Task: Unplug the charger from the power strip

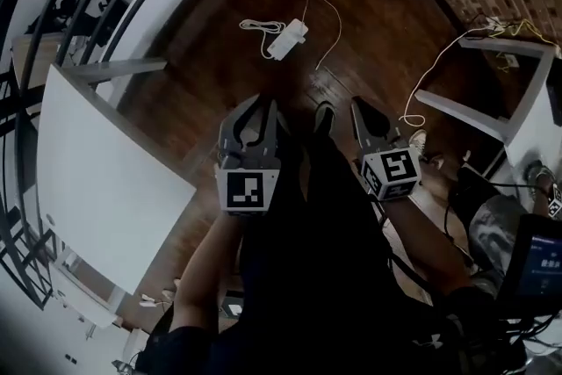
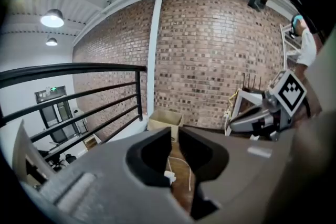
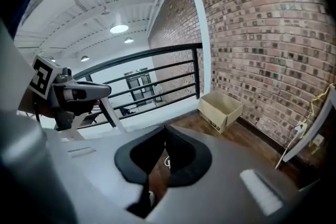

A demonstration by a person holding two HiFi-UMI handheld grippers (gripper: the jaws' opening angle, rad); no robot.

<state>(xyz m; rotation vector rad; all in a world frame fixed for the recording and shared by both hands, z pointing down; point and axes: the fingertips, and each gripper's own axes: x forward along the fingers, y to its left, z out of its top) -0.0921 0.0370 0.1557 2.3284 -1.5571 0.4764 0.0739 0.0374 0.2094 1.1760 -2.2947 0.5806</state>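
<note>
One power strip (image 1: 287, 39), open floor (image 1: 219, 31) all round.

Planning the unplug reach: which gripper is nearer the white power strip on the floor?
Left, slightly. In the head view the left gripper hangs below the power strip, a little left; the right gripper is farther off, lower right. Neither touches it.

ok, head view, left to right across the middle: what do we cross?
white table → left gripper → right gripper → second white table
</note>
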